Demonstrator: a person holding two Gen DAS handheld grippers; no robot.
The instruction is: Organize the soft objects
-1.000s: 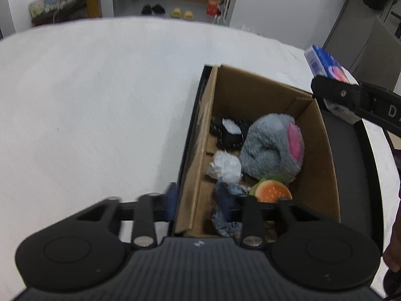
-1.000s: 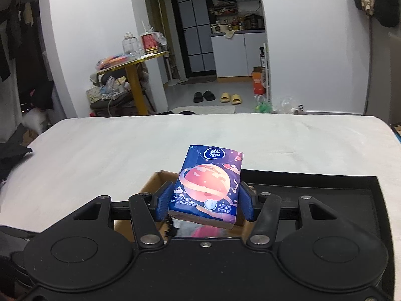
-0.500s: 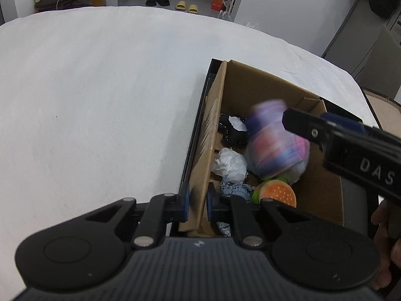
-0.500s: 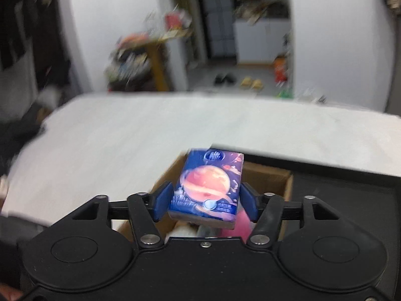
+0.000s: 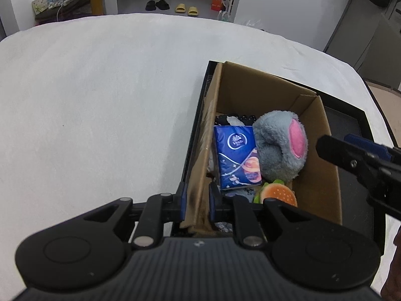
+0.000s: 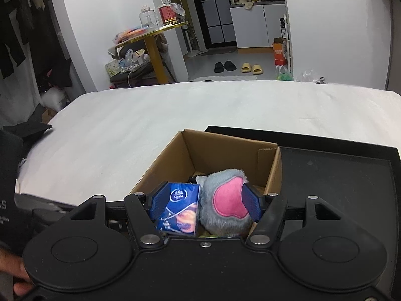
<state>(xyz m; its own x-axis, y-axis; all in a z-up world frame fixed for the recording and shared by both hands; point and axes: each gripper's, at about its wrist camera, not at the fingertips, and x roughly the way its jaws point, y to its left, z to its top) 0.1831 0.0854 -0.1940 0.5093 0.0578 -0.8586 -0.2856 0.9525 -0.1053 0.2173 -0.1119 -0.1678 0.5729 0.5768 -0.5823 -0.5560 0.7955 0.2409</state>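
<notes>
A brown cardboard box [image 5: 323, 175] stands on a black tray [image 5: 351, 125]. Inside lie a blue tissue pack [image 5: 236, 158], a grey and pink plush toy [image 5: 280, 148], a burger toy [image 5: 279, 194] and black items at the back. My left gripper [image 5: 196, 202] is shut on the box's left wall. My right gripper [image 6: 204, 204] is open above the box, with the tissue pack [image 6: 179, 209] and plush [image 6: 225, 205] lying below it between the fingers. It also shows at the right of the left wrist view [image 5: 358, 158].
The box [image 6: 225, 150] and tray [image 6: 338, 175] sit on a white bed [image 5: 100, 100]. Beyond the bed are a yellow table with clutter [image 6: 153, 32], slippers on the floor [image 6: 235, 66] and a kitchen doorway.
My right gripper carried the tissue pack over the box, opened and let it go. The pack now lies in the box beside the plush. My left gripper closed on the box wall.
</notes>
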